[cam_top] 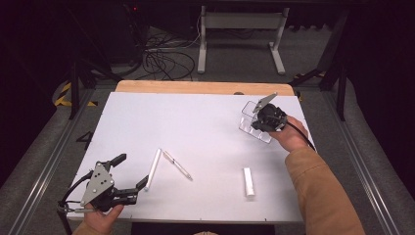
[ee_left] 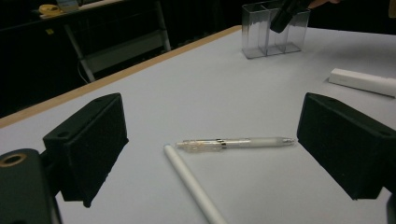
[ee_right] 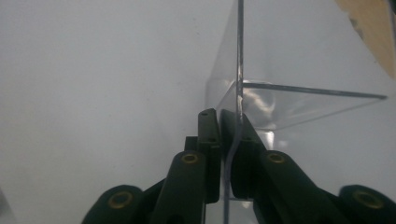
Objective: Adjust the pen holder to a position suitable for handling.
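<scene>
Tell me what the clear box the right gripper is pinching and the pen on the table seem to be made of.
Clear compartment box: looks like glossy acrylic or similar hard plastic; the table shows through its thin, straight-edged walls. Translucent pen: apparently frosted plastic, its inner parts faintly visible through the barrel.

Overhead forward-down; two low gripper-mounted views

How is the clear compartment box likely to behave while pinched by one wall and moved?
The clear box looks thin-walled and rigid, so probably light. The right gripper clamps just one wall, so it may swing or slip on the smooth plastic. It could crack if squeezed hard.
</scene>
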Demonstrator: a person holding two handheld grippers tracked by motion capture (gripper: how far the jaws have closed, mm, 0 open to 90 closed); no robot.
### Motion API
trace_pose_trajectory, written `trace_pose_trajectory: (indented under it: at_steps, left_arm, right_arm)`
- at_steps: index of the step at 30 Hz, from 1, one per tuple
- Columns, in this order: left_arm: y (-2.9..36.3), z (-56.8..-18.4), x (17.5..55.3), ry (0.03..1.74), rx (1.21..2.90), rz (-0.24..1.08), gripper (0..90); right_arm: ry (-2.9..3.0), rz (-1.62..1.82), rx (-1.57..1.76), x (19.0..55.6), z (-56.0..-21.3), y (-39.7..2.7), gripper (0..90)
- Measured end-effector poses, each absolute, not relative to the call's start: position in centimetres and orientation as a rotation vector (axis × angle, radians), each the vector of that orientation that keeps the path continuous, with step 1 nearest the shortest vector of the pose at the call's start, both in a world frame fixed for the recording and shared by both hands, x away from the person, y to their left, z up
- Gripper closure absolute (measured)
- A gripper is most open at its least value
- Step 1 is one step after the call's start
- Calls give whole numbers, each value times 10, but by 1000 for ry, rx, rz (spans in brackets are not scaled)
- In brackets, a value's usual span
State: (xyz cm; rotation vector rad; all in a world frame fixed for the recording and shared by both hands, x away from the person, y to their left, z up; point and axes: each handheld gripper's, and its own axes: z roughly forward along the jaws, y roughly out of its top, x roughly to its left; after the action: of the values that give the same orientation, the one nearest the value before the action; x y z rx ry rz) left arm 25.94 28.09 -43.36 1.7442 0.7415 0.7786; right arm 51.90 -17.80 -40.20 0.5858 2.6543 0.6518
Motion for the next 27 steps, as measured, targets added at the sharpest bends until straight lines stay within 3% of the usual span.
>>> trace_pose_trajectory:
  at_steps: [8,17,27]
  left_arm:
    - [281,-434,260,738,1749,782,90]
    - [281,-434,260,738,1750,781,90]
    - [281,-434,260,739,1749,779,90]
  right_arm:
    - [2666,691,511,510,-391,-170,868]
    - [2719,756,253,487,-373,-126,867]
    - [2778,776,72,471,-378,-89,865]
